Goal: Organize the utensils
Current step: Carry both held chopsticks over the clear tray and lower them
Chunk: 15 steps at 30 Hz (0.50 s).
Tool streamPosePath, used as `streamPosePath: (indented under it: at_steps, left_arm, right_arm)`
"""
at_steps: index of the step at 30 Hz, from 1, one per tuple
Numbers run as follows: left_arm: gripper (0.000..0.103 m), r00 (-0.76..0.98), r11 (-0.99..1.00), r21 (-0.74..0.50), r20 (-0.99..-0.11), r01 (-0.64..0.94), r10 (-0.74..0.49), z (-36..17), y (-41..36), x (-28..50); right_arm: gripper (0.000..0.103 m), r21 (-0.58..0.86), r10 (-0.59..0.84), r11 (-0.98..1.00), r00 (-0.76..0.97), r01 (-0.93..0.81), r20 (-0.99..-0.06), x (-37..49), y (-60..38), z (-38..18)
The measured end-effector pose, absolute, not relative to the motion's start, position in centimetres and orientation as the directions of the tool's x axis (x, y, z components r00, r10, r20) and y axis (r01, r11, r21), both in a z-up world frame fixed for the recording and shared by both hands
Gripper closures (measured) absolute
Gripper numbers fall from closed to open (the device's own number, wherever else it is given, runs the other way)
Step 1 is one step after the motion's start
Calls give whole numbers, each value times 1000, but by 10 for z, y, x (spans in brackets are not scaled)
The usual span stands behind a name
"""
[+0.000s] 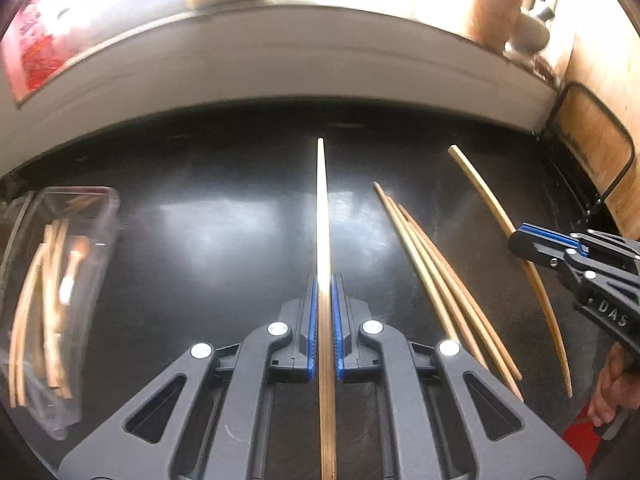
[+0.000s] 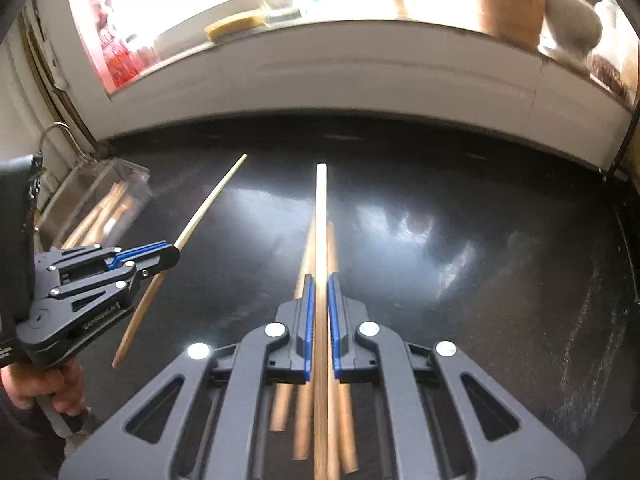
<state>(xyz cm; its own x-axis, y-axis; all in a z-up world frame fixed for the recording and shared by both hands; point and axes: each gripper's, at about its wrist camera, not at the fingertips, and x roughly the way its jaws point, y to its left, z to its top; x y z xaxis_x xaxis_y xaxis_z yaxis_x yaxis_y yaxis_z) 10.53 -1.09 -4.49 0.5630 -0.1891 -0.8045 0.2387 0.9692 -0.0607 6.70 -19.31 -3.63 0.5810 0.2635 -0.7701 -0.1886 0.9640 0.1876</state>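
Left claw level over the desk, clenched on one chopstick pointing far. Right claw likewise grasps a chopstick above three loose sticks; tray at left.

Five chopsticks are out of the box: one in the left gripper, one in the right gripper, three loose chopsticks at two o'clock. One clear plastic box at nine o'clock holds several more, count unclear.
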Motion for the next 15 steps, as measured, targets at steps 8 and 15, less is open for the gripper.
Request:
streamPosePath:
  at_steps: [8,15]
  left_arm:
    - [97,618,987,-73,-772,145,-148,-2,81,81]
    - [97,647,997,-77,-760,-13,-50,20,195,62]
  right_arm:
    - [95,285,415,907,553,-309,-722,69,-100,5]
    - [95,366,541,831,458,-419,-705,87,17,21]
